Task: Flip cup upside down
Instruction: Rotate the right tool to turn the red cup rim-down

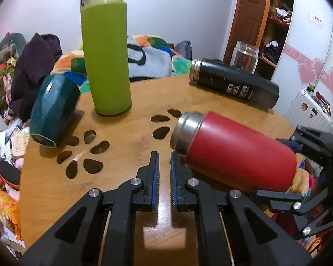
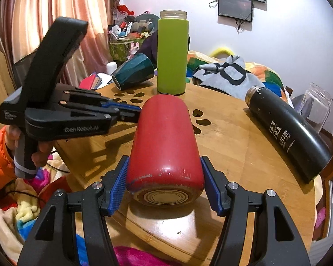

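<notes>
A red cup (image 1: 239,153) with a steel rim lies on its side on the round wooden table (image 1: 131,133), mouth facing away from my right gripper. In the right wrist view the red cup (image 2: 166,141) sits base-first between my right gripper's (image 2: 165,188) blue pads, which press its sides. My left gripper (image 1: 164,161) is nearly shut and empty, just left of the cup's mouth; it also shows in the right wrist view (image 2: 131,110).
A tall green bottle (image 1: 106,57) stands upright at the back. A dark teal cup (image 1: 53,110) lies tilted at the left edge. A black flask (image 1: 235,84) lies on its side at the right, with a clear jar (image 1: 244,56) behind. Clutter surrounds the table.
</notes>
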